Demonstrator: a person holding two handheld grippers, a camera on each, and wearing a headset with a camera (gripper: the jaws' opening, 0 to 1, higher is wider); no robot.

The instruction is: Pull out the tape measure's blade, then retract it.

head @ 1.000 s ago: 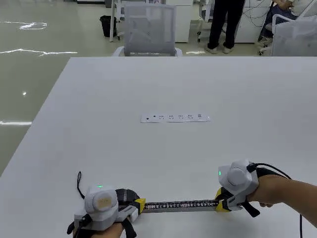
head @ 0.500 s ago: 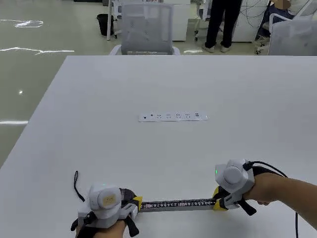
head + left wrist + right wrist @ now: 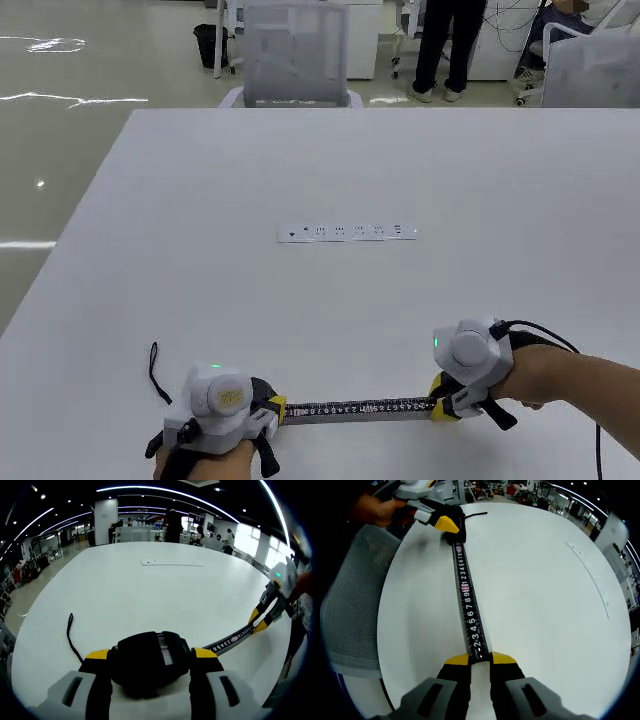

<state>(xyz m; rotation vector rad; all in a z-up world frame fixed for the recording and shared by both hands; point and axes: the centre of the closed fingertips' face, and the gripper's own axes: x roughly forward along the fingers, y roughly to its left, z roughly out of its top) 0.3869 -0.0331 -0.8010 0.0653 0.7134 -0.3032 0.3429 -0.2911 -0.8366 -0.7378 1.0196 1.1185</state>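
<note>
Along table [image 3: 330,320] edge, blade [image 3: 355,409] outstretched

Head view looks down across the surface [image 3: 400,160]. Gripper views sit low, facing each other along the tape-measure blade [image 3: 469,605].

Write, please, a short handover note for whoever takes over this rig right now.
The left tongs are shut on the tape measure case, near the front edge of the table.
The right tongs are shut on the tip of the blade, off to the right.
The blade is drawn out low over the table, straight between the two.
Done: the pull-out. Left: the retraction. Probably bring the right tongs back toward the case, so that the blade feeds in without snapping.
The black cord lies beside the case; the power strip lies mid-table, apart from the work.
</note>
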